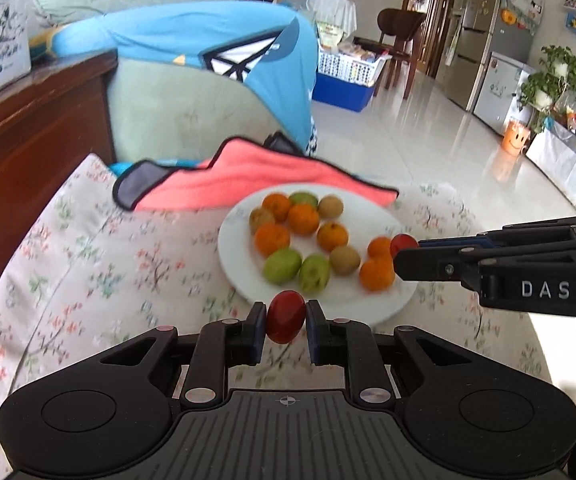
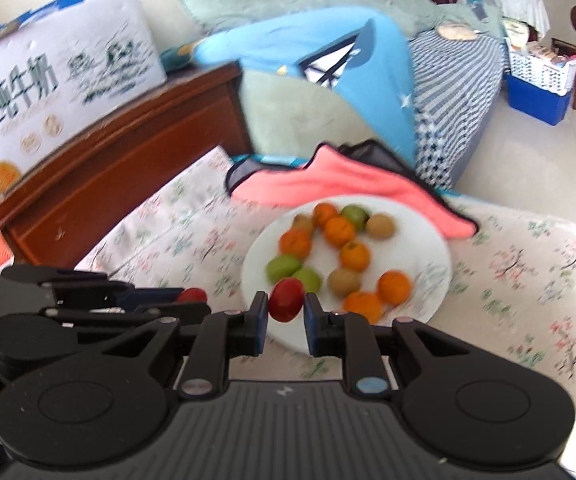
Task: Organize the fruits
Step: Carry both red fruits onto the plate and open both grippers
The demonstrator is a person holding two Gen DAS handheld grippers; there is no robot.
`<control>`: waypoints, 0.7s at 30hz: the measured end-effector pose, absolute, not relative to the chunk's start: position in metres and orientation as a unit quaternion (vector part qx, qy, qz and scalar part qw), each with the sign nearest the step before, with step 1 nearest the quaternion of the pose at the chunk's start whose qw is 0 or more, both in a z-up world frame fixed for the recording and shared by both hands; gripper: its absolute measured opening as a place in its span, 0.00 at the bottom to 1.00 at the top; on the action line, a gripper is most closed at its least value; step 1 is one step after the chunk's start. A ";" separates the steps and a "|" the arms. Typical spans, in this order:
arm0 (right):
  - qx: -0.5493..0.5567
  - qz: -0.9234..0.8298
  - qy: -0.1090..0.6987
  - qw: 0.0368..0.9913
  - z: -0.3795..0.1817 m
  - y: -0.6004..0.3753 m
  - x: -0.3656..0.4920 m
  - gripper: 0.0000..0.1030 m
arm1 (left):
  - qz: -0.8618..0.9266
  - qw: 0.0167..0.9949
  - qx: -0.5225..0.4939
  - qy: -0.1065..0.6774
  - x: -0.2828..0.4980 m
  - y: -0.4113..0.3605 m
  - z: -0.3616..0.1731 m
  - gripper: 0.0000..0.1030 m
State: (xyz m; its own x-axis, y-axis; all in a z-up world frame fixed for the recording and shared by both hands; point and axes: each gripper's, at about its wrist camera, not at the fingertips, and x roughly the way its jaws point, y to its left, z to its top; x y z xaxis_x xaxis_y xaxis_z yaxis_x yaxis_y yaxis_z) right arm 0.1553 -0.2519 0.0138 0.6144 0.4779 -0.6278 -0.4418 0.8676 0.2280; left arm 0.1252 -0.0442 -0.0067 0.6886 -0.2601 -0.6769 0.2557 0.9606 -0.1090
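Left tool (image 1: 286, 316) clamped on a red fruit (image 1: 286, 316), pads pressing both sides, held just above the near rim of the white plate (image 1: 244, 276). Same tool shows in the right wrist view at left (image 2: 196, 296), red fruit at its tip.

Right tool (image 2: 286, 306) clamped on a second red fruit (image 2: 286, 305), also over the plate's near rim (image 2: 440, 280). In the left wrist view it comes in from the right (image 1: 402, 246), its red fruit beside an orange at the plate's right edge.

Plate contents, both views blurred: several oranges (image 1: 303, 219), green fruits (image 1: 282, 266) near the front, brownish round fruits (image 1: 345, 260) scattered among them. Fruits lie loosely grouped, some touching.

Plate sits on a floral-print cushion (image 1: 108, 264). Pink cloth with dark trim (image 1: 256, 184) lies behind the plate, its edge just touching or overlapping the far rim. Blue garment (image 1: 208, 36) draped over a pale green cushion behind that. Wooden frame (image 1: 28, 128) at left, with a printed white carton (image 2: 60, 76) on top. Tiled floor (image 1: 428, 128), fridge and plants at far right.
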 end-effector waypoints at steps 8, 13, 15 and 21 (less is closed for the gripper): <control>0.042 0.234 0.342 0.909 0.018 -0.271 0.183 0.18 | -0.153 0.925 -0.004 0.347 0.156 -0.061 -0.004 0.18; 0.047 0.223 0.346 0.910 0.010 -0.273 0.202 0.18 | -0.152 0.925 -0.009 0.349 0.177 -0.070 -0.011 0.18; 0.052 0.218 0.349 0.910 0.006 -0.274 0.209 0.18 | -0.152 0.924 -0.010 0.352 0.183 -0.073 -0.015 0.18; 0.079 0.203 0.371 0.903 -0.009 -0.277 0.231 0.18 | -0.148 0.918 -0.012 0.367 0.200 -0.078 -0.029 0.18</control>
